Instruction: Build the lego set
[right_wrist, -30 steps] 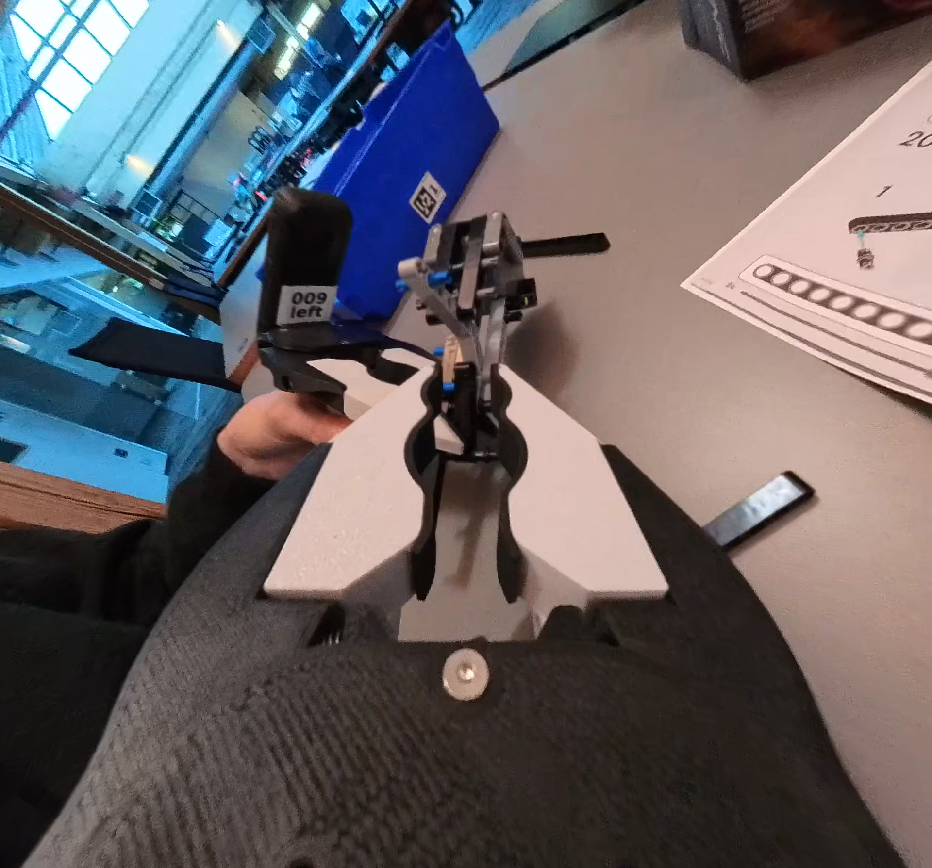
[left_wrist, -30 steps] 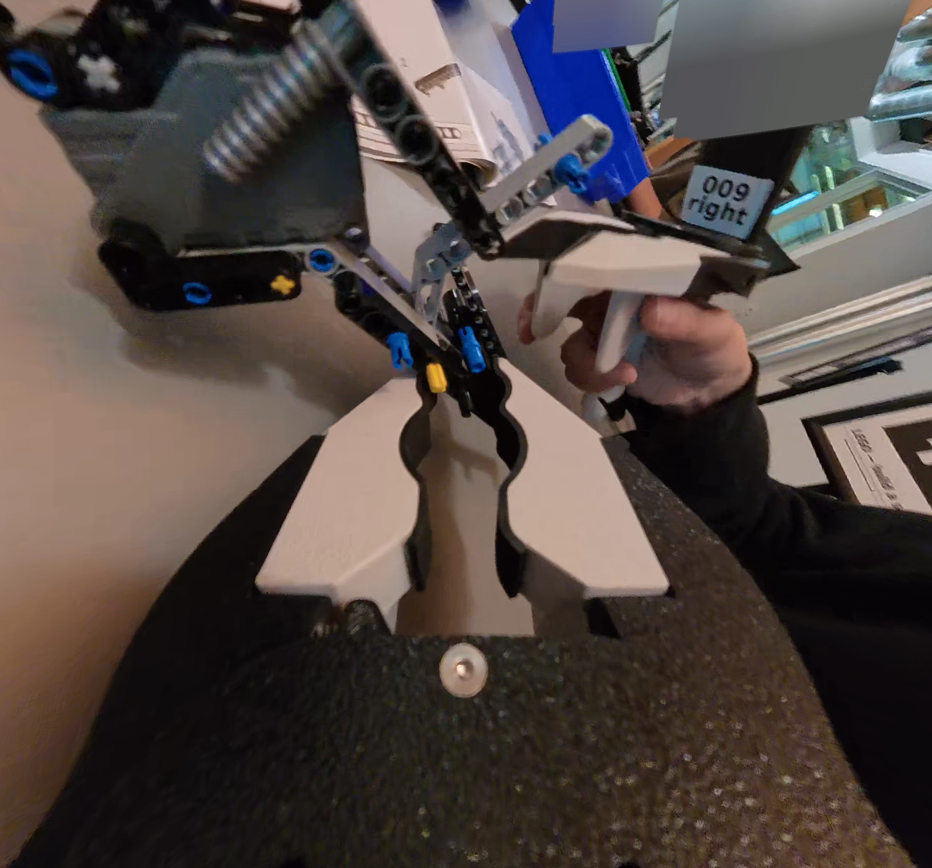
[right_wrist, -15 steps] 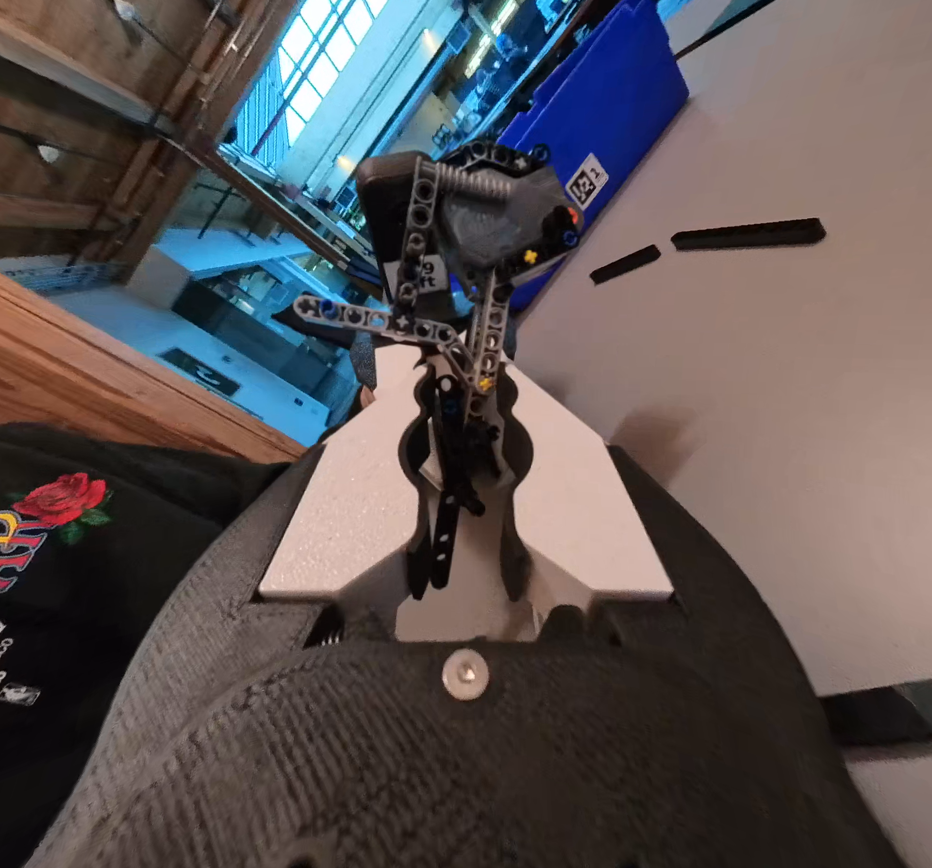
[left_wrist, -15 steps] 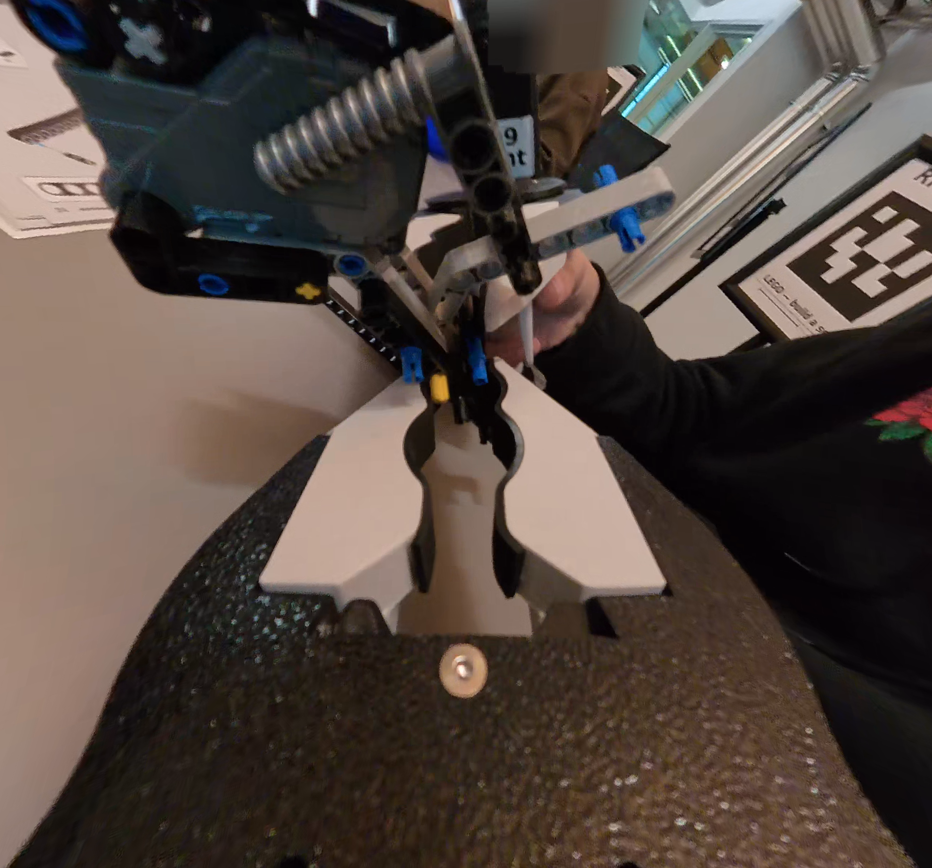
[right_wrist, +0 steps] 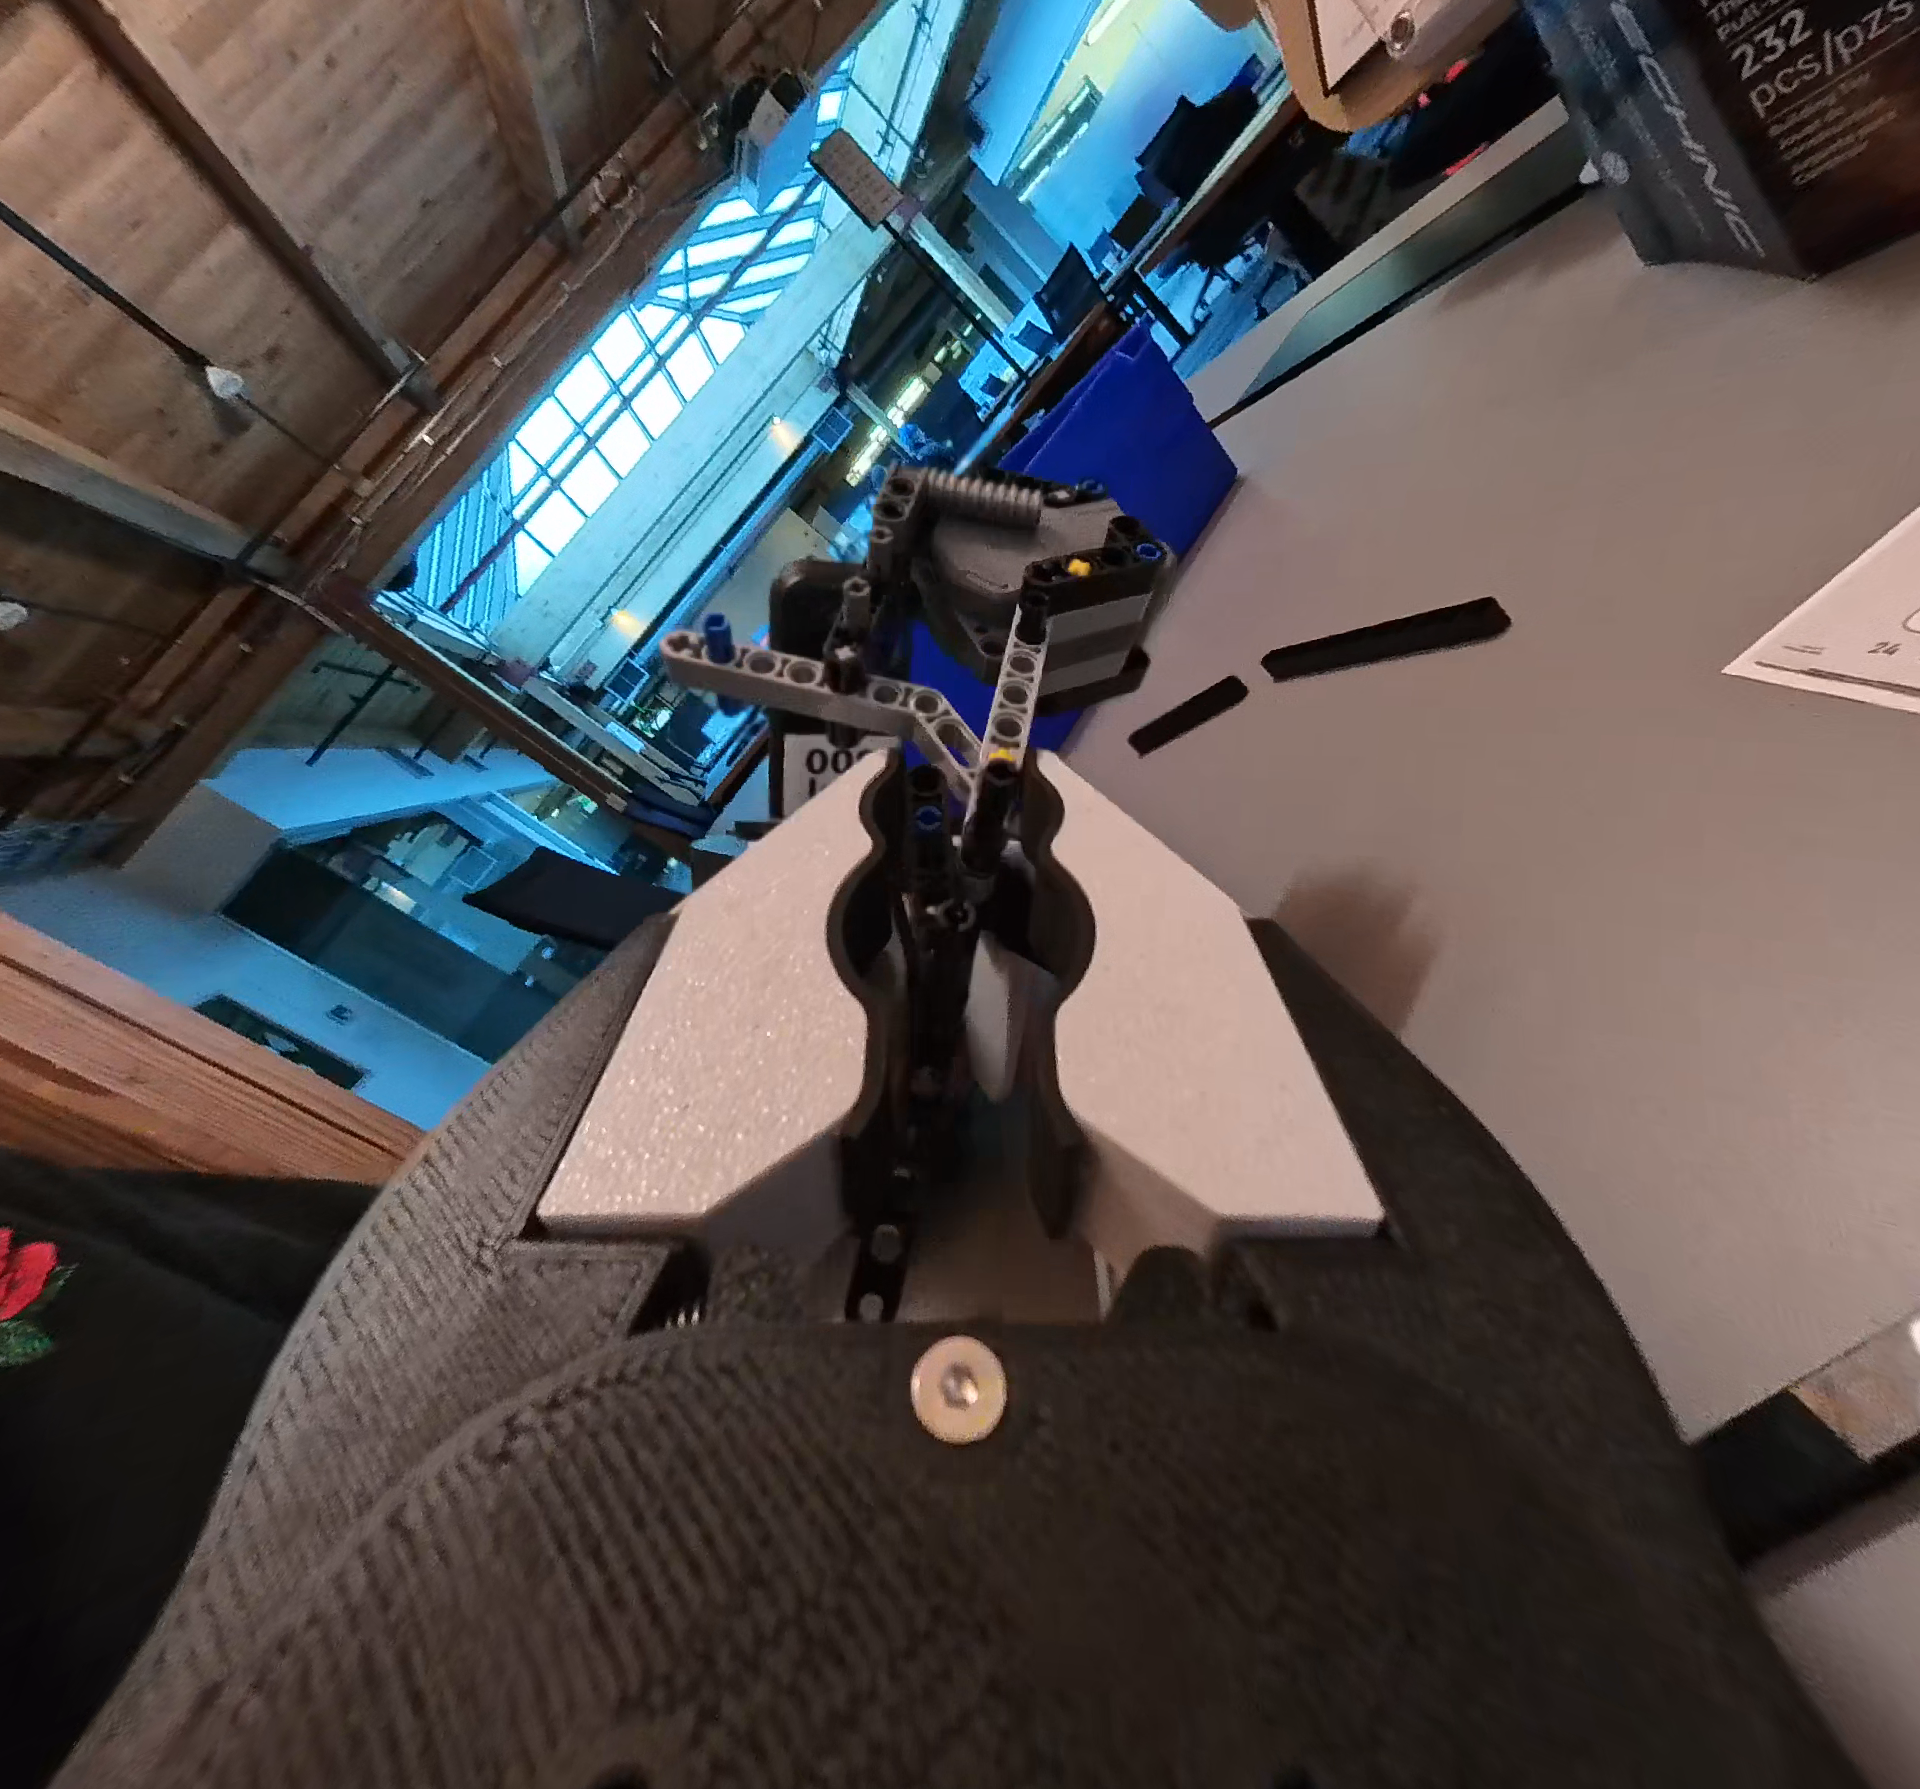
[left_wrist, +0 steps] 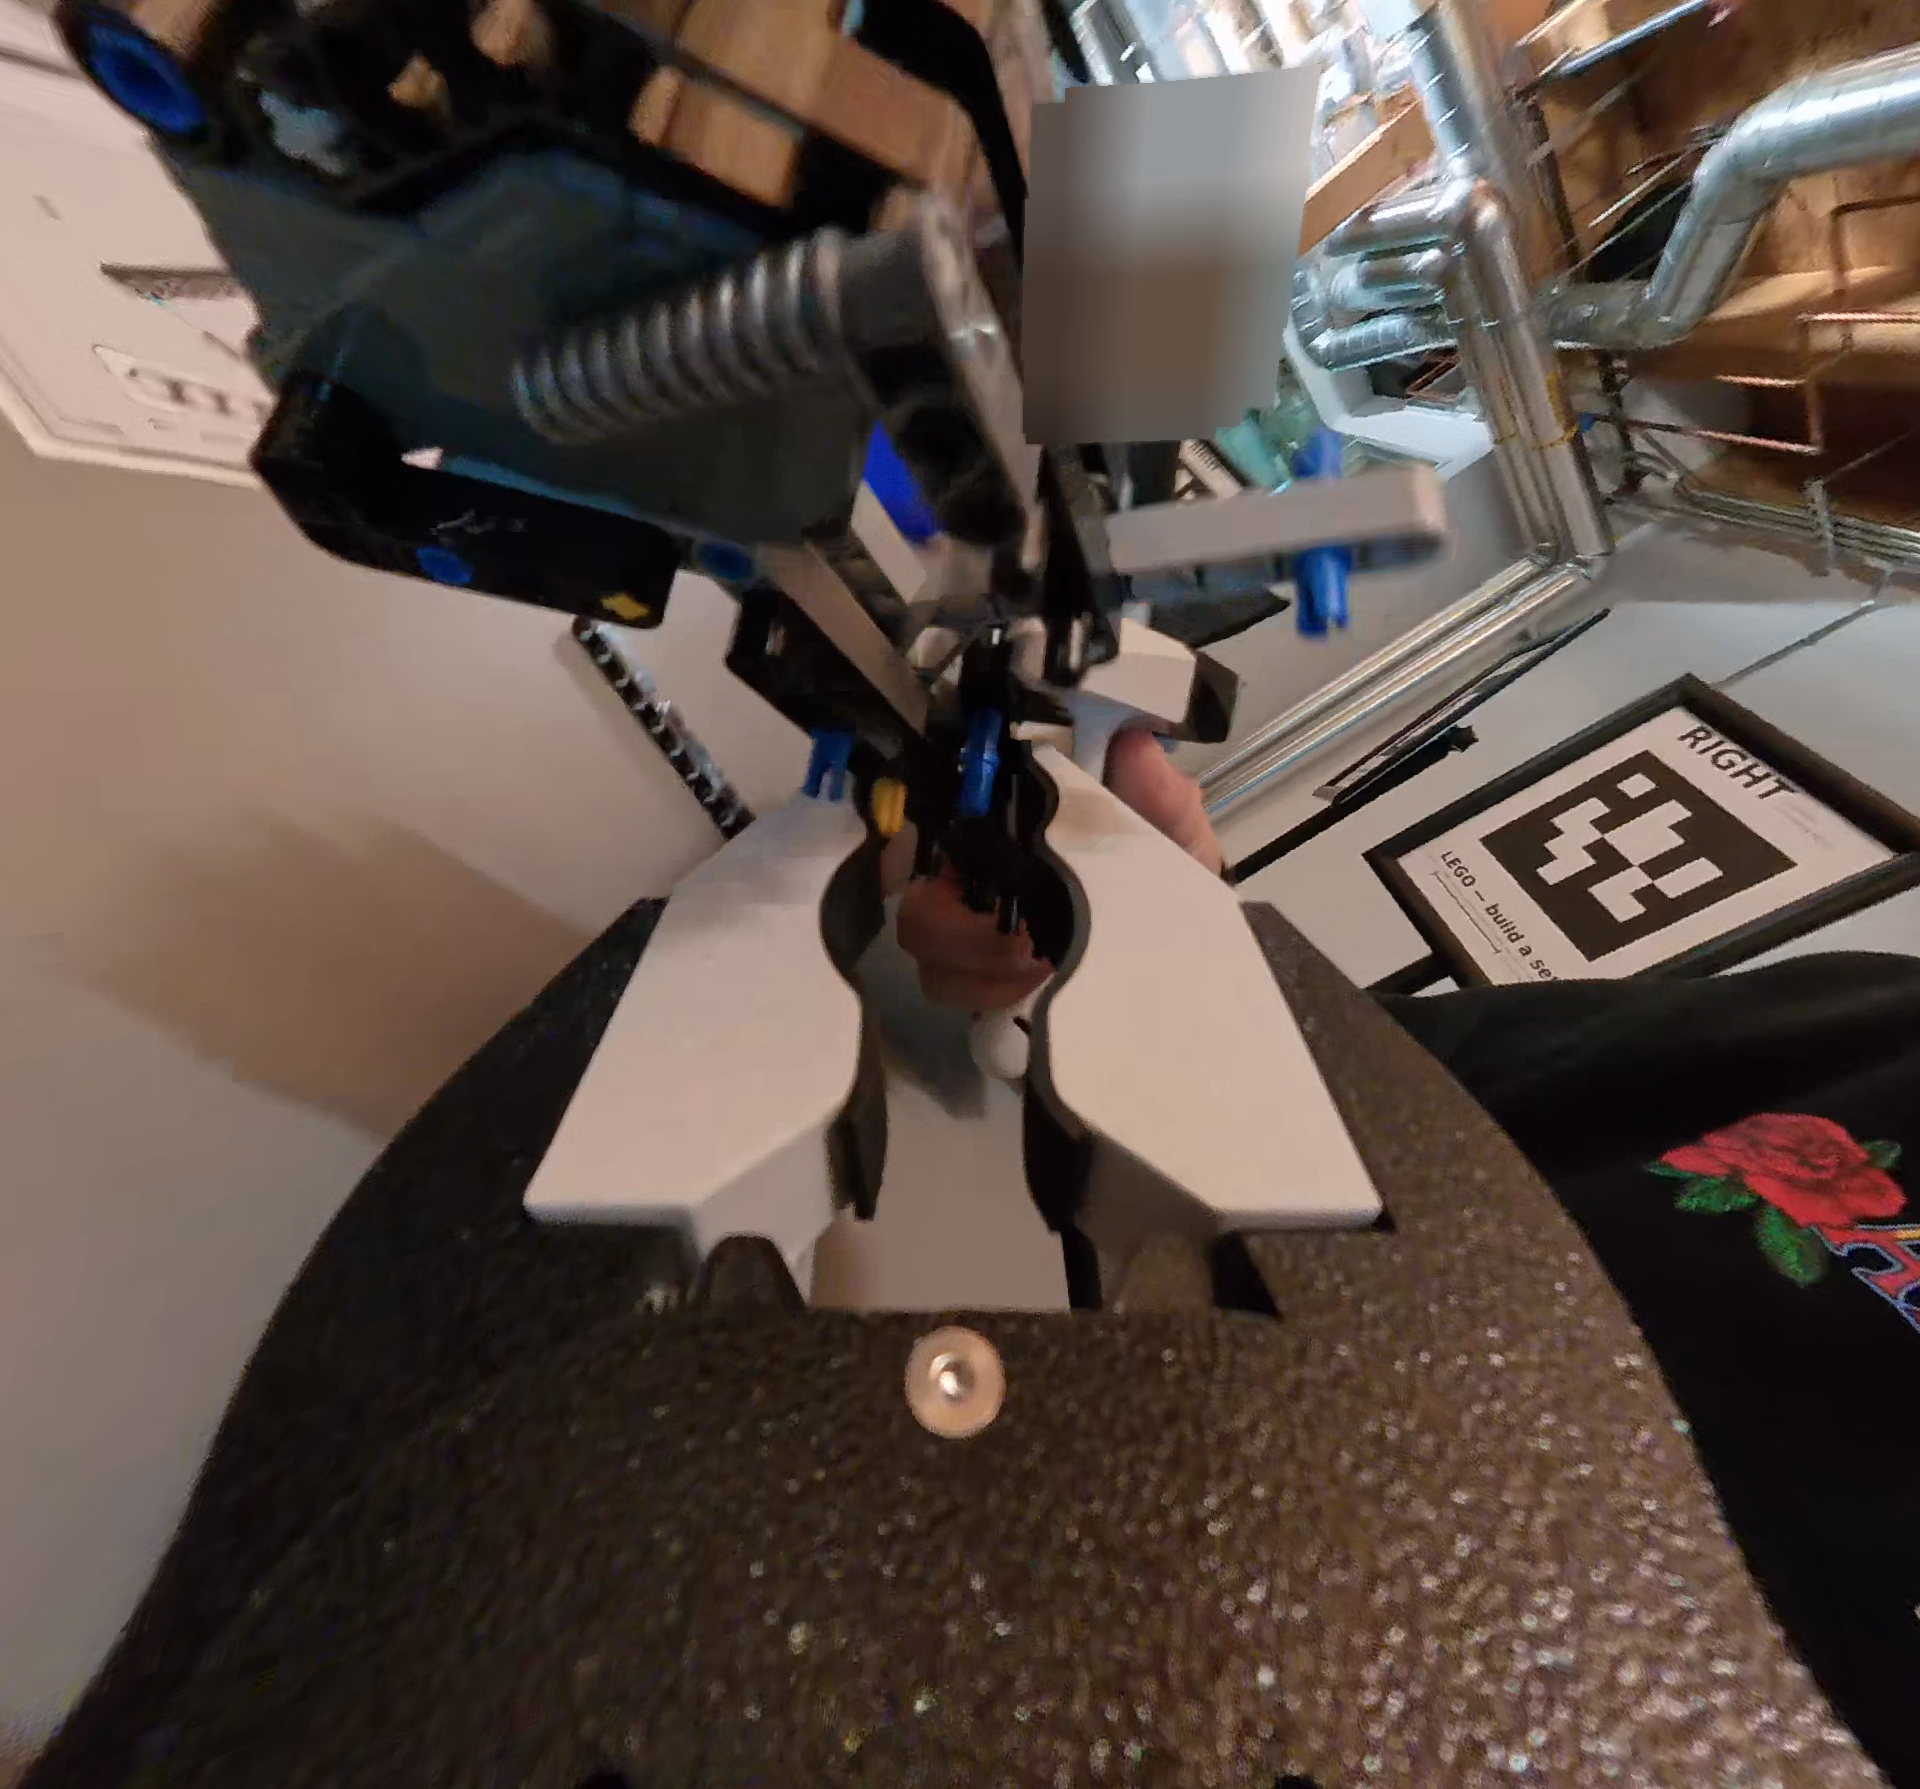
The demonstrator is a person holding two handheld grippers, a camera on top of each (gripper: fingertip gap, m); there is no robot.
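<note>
A: Where's the Lego assembly point(right_wrist: 966, 638)?

B: In the air above the bench point(right_wrist: 1558, 856), pinched at its lower black stem from both sides; its long axis runs up and away from the right gripper point(right_wrist: 961, 804), motor block point(left_wrist: 499, 285) topmost; left gripper point(left_wrist: 951, 809) grips equally near, jaws nearly closed on the stem.

A: The right jaws?

B: Closed on a black beam of the same stem.

A: Loose parts?

B: Two black beams point(right_wrist: 1382, 638) on the bench; one instruction sheet point(right_wrist: 1839, 638); one set box point(right_wrist: 1766, 56); one blue bin point(right_wrist: 1132, 451).
</note>
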